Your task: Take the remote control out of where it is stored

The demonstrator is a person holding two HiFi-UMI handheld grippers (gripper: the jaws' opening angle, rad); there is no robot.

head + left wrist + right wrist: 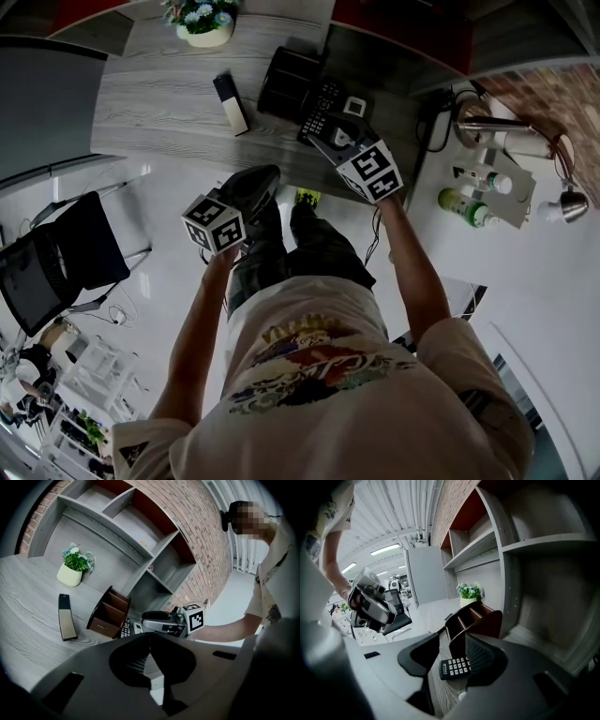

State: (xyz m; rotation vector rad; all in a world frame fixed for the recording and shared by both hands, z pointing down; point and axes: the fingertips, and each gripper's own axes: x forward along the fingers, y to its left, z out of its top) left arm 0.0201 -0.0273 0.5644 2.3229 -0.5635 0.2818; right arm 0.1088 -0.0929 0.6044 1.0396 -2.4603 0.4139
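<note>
Your head camera looks steeply down from well above onto the desk point(169, 103). The camera on your left gripper point(258, 183) sits low and close over the desk, facing across it to the wall shelves point(112, 538). The one on your right gripper point(323, 131) looks along the desk toward the flower pot point(468, 603), very near the organizer point(476, 618). All three views share that organizer and the flower pot.
</note>
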